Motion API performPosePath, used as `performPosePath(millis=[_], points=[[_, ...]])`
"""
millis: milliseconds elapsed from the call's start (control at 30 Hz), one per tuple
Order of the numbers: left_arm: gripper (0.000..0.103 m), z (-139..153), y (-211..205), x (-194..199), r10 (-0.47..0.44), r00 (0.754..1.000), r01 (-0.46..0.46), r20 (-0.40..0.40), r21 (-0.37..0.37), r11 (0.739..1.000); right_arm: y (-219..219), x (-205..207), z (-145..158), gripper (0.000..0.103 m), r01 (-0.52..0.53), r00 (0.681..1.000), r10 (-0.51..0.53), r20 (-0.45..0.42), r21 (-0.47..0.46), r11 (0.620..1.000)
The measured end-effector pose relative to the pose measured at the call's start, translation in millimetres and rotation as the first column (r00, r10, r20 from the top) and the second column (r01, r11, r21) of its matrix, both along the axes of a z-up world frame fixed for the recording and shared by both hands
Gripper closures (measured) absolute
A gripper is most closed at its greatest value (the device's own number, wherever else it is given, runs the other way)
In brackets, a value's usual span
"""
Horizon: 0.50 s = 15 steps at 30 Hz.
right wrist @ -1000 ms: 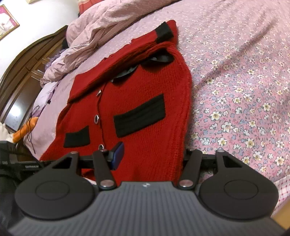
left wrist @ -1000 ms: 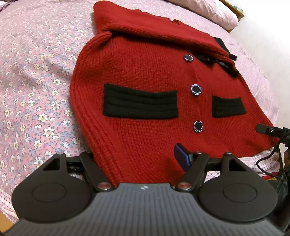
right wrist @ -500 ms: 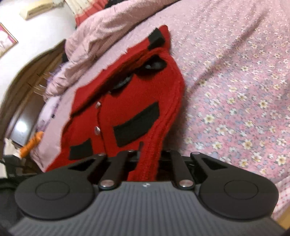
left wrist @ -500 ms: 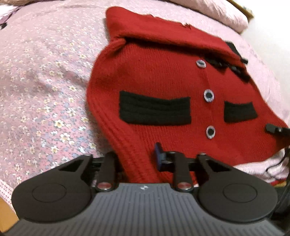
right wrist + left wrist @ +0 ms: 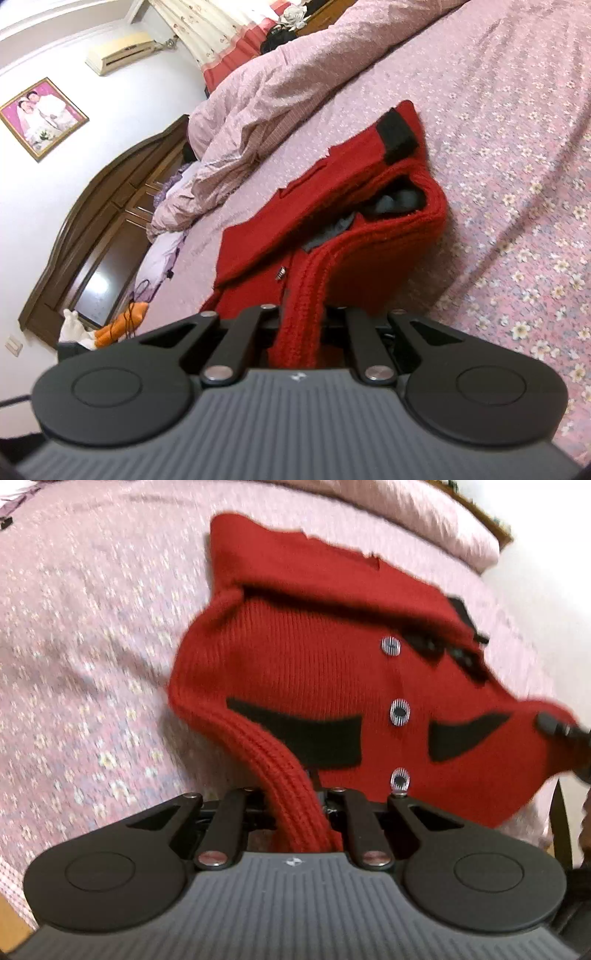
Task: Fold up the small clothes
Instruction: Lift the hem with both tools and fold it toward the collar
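you are at the first fold of the red cardigan (image 5: pixel 314 672): both bottom corners of the hem are gripped and raised off the floral bedsheet (image 5: pixel 81 657), and the fold toward the collar is about to begin.

left gripper (image 5: pixel 295 812): the jaws have just been closing and now stand almost shut, with the ribbed hem (image 5: pixel 291 786) bunched between them. the knit runs from the jaws up and away to the body of the garment.

right gripper (image 5: pixel 299 332): the jaws are fully closed on the opposite hem corner (image 5: pixel 306 295), which stands up as a thick ridge between the linkage arms. in the left wrist view the tip of this gripper (image 5: pixel 554 725) shows at the far right edge of the cardigan, though that area is blurred and the contact itself is probably hidden behind the cloth.

the garment lies button-side up on the bed, sleeves already folded across the chest, collar end farthest from you and resting on the sheet. the near end hangs from the two grippers.

next move: carry both grippers forward together, level with each other, so the hem travels over the black pockets (image 5: pixel 306 734) toward the collar. keep the hem taut between the grippers to prevent a skewed crease. lower the hem onto the upper part before releasing.
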<state>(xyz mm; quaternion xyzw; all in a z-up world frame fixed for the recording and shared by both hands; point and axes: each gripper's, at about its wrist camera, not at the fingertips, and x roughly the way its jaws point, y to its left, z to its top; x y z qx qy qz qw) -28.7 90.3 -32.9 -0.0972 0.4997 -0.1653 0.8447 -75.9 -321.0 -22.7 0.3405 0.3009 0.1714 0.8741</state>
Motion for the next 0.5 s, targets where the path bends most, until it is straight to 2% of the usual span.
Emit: performPosePath(millis=[267, 400, 500], points=[[0.087, -25, -2, -6, -0.048, 0.992, 0.051, -0.12, 0.015, 0.999, -2, -1, 0, 0.094, 0.018, 1.0, -0.018, 0.002, 0.025, 1.0], [0.088, -25, 4, -12, -0.03, 0.995, 0.028, -0.099, -0.017, 0.999, -3, -3, -1, 0.094, 0.024, 1.0, -0.024, 0.004, 0.031, 0.999], [0.092, -9, 11, -14, -0.022, 0.999, 0.019, -0.039, -0.076, 0.997, -3, -3, 1, 0.094, 0.027, 1.0, -0.027, 0.012, 0.04, 0.999]])
